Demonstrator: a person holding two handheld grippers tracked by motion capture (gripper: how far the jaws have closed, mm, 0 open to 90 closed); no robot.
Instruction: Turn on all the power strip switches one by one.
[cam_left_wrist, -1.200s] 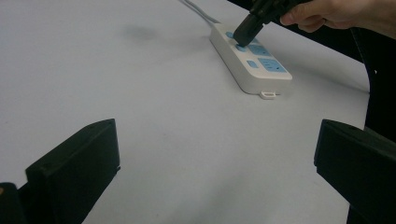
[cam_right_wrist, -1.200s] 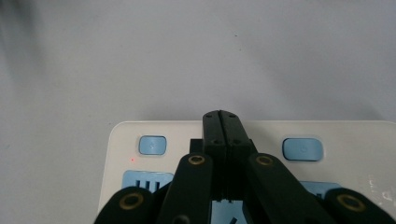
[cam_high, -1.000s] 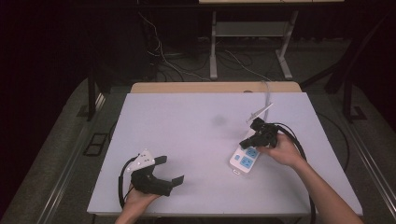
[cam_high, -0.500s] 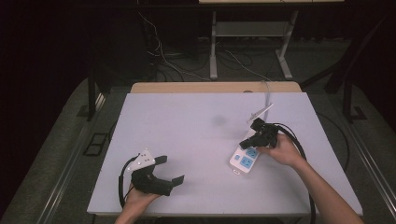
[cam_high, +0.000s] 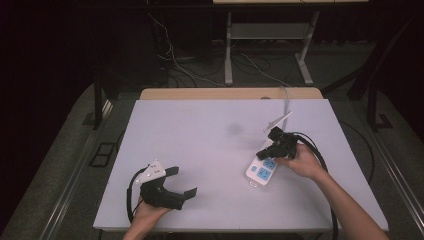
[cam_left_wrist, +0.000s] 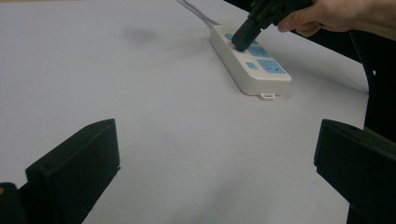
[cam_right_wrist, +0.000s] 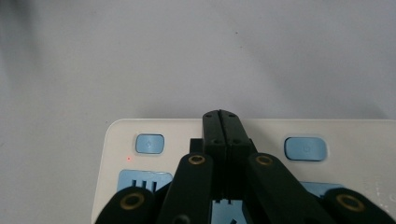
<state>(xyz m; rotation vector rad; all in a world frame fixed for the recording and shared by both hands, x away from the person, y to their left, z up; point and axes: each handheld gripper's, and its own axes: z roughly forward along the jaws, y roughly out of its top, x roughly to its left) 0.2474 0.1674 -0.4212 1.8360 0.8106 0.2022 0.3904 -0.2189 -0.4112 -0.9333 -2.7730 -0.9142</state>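
Observation:
A white power strip (cam_high: 256, 175) with blue sockets and blue buttons lies on the right half of the white table (cam_high: 210, 135). My right gripper (cam_high: 261, 154) is shut with nothing between its jaws. Its tips sit down on the strip's top face (cam_right_wrist: 355, 140), between one blue button (cam_right_wrist: 150, 143) and another (cam_right_wrist: 305, 149). A small red light (cam_right_wrist: 128, 158) glows beside the left button. In the left gripper view the right gripper (cam_left_wrist: 240, 44) touches the strip (cam_left_wrist: 252, 79) from above. My left gripper (cam_high: 184, 181) rests open near the table's front left, its jaws (cam_left_wrist: 217, 158) wide apart and pointing toward the strip.
The strip's white cable (cam_high: 286, 102) runs off over the far table edge. A wooden board (cam_high: 230, 93) lines the back edge. Metal desk legs (cam_high: 229, 50) and loose floor cables (cam_high: 175, 60) lie beyond. The right gripper's black cable (cam_high: 322, 165) loops beside the forearm.

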